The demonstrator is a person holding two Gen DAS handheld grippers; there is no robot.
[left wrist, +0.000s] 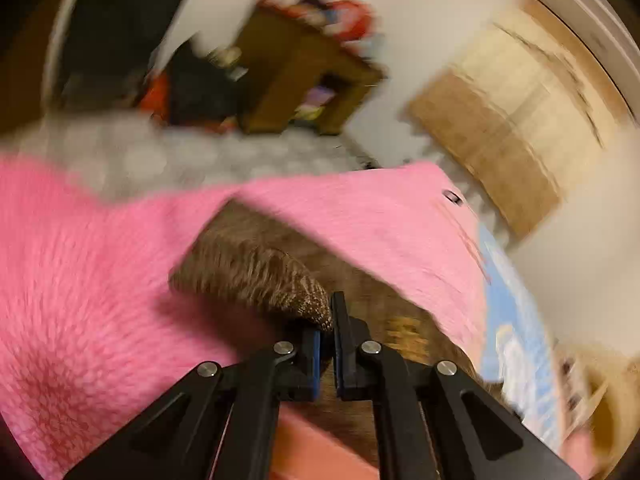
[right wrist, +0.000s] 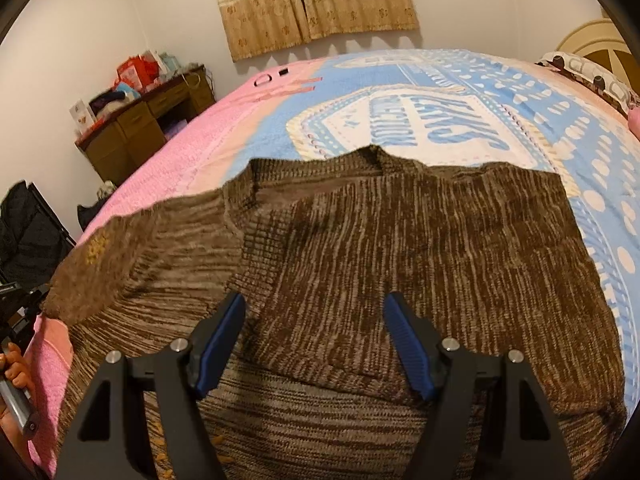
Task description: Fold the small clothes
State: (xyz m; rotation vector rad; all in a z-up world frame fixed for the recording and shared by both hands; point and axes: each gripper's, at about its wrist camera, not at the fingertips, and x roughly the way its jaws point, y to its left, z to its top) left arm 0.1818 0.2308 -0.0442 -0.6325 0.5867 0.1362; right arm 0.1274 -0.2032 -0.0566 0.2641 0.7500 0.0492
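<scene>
A brown knitted sweater (right wrist: 400, 240) lies spread on the bed. One sleeve (right wrist: 320, 300) is folded across its body. My right gripper (right wrist: 314, 308) hovers just above that folded sleeve, jaws wide open, with nothing pinched. The other sleeve (right wrist: 132, 248) stretches out to the left. In the blurred left wrist view, my left gripper (left wrist: 334, 320) is shut on the cuff end of this brown sleeve (left wrist: 248, 272), held above the pink blanket (left wrist: 80, 280). A person's hand (right wrist: 14, 364) shows at the left edge of the right wrist view.
The bed carries a blue and white printed blanket (right wrist: 440, 120) with a pink border (right wrist: 192, 140). A cluttered wooden desk (right wrist: 148, 120) stands against the wall at left, with a black bag (right wrist: 28, 232) nearer. Curtains (right wrist: 316, 0) hang behind; a pillow (right wrist: 592, 76) lies far right.
</scene>
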